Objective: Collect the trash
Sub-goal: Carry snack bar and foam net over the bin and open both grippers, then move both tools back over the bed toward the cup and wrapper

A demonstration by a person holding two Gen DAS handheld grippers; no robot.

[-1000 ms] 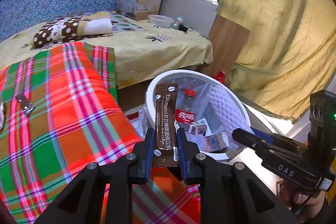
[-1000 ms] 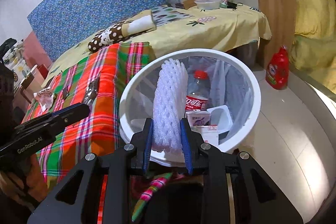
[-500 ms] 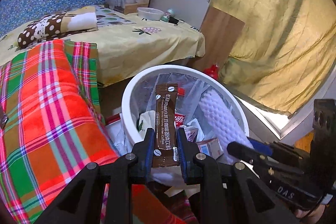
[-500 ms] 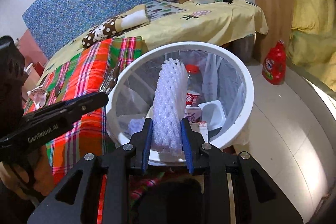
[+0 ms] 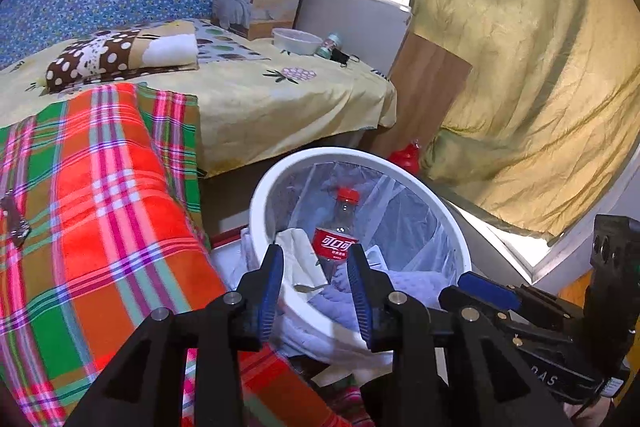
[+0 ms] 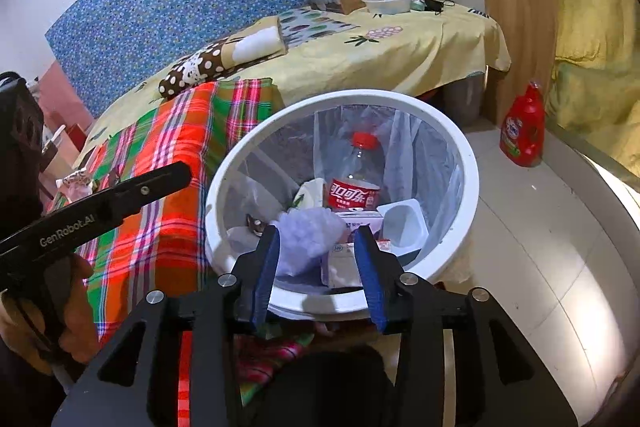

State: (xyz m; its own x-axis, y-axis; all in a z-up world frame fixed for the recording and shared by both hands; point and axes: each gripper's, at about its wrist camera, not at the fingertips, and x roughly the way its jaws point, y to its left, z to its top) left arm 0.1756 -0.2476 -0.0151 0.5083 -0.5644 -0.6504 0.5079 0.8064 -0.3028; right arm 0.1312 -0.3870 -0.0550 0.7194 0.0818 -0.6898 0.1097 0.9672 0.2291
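Two grippers over one white bin: the left gripper and the right gripper have both just been opening, fingers apart, nothing between them. In the bin lie one cola bottle, one foam net and one white tub. A plaid blanket lies beside it and one red jug stands on the floor; the bin's lower contents are hard to make out.

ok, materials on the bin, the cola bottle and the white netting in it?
Bin: smooth white, looks like rigid plastic, with a thin translucent liner.
Cola bottle: clear glossy plastic, red cap and label.
Netting: white dimpled mesh, likely soft foam.
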